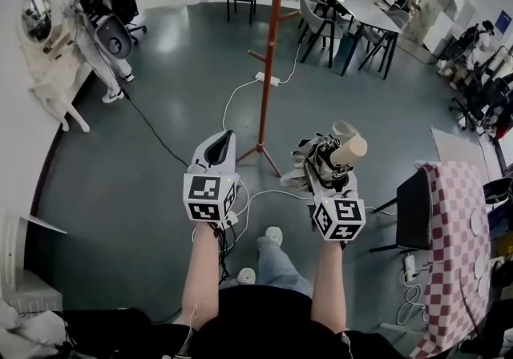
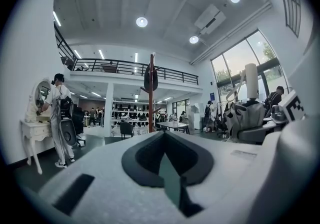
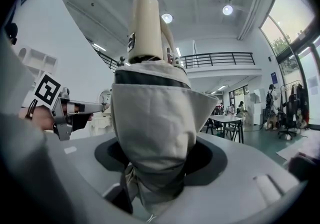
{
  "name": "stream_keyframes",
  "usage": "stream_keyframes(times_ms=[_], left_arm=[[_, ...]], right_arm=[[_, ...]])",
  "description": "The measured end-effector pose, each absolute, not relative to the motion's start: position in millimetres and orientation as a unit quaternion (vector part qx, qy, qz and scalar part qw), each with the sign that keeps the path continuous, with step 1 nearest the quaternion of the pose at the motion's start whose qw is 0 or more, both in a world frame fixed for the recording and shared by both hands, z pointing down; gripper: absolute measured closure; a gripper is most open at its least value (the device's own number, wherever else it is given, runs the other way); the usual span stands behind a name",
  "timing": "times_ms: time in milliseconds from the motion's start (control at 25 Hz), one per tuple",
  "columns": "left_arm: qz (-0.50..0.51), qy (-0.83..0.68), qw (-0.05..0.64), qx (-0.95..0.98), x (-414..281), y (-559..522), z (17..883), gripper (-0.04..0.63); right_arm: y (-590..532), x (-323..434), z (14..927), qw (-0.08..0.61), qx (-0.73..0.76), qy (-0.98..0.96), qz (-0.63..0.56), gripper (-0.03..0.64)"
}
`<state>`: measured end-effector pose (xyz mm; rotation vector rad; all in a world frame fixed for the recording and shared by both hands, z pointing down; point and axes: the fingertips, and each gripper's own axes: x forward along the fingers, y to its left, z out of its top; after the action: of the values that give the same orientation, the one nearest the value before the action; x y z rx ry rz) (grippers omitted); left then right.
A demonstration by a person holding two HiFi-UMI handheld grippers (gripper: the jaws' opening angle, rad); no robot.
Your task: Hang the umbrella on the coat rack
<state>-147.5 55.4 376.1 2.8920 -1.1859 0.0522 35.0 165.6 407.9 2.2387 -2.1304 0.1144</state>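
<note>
Right tongs (image 1: 327, 161) pinching the folded umbrella (image 3: 155, 123), handle up, near the coat rack (image 1: 271, 53). Left tongs (image 1: 224, 141) pressed together, empty, beside the coat rack's foot.

The umbrella (image 3: 155, 113) is folded, its pale grey cloth bunched below a dark band, with a cream cylinder handle (image 3: 145, 23) on top; it stands upright, clamped low down in the right gripper (image 3: 152, 188); the coat rack (image 1: 268, 69), a reddish-brown wooden pole with angled pegs and splayed feet, stands upright on the grey floor (image 1: 160, 109), apart from the umbrella.
</note>
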Motion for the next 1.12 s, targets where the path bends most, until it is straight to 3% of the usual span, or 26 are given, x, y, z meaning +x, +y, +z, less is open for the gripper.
stream_keyframes(times_ms=[640, 1120], left_arm=[[0.033, -0.416, 0.007, 0.909, -44.8, -111.0, 400.0, 0.594], [0.024, -0.482, -0.007, 0.876, 18.0, -263.8, 366.5, 0.592]], right_arm=[[-28.7, 117.2, 422.6, 0.04, 0.65, -0.758, 0.022, 0.321], [-199.8, 166.4, 416.0, 0.057, 0.547, -0.835, 0.01, 0.321]])
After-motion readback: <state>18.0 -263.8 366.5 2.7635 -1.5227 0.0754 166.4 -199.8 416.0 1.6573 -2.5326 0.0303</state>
